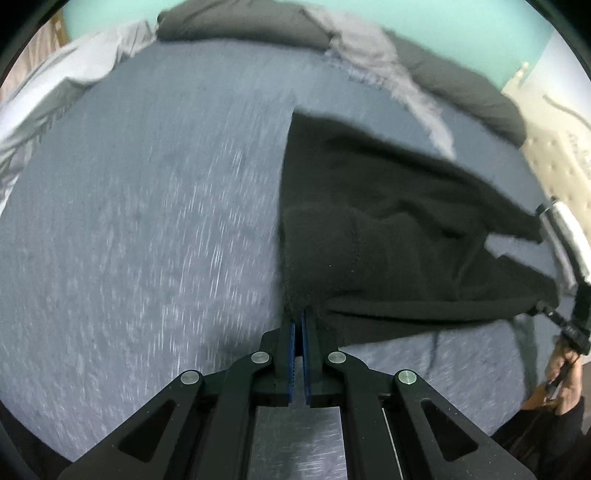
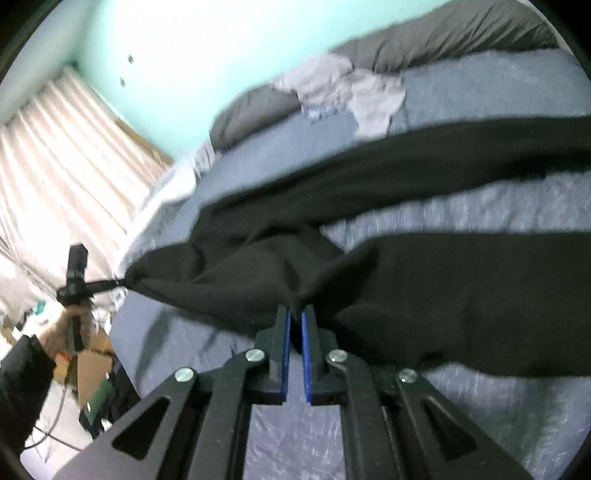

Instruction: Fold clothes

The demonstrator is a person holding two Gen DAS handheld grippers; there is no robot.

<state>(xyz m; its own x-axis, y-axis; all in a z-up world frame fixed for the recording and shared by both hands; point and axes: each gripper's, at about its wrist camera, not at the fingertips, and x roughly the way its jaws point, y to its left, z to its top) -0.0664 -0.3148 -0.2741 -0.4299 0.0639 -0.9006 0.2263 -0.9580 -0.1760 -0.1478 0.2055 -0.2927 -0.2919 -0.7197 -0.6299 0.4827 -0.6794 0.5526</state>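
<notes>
- Left gripper [image 1: 298,317]: blue-padded fingers [image 1: 292,343] nearly together, clamped on a corner edge of the black garment [image 1: 388,229]. Cloth bunches right at the tips.
- Right gripper [image 2: 295,314]: blue pads [image 2: 284,350] a narrow gap apart, pinching a gathered fold of the same black garment [image 2: 424,295].
- Garment is stretched between the two grippers, hanging just above the blue-grey bedsheet [image 1: 147,221]; two long black sections trail off to the right in the right wrist view.
- Each view shows the other gripper gripping the garment's far end: right unit [image 1: 554,314] at frame edge, left unit [image 2: 110,283] beside the person's hand [image 2: 70,321].
- Further back: pale grey clothes [image 2: 351,92] piled on the sheet, dark grey duvet [image 1: 240,22] along the teal wall [image 2: 184,55].
- Curtains [image 2: 55,147] far left. Both frames motion-blurred.
</notes>
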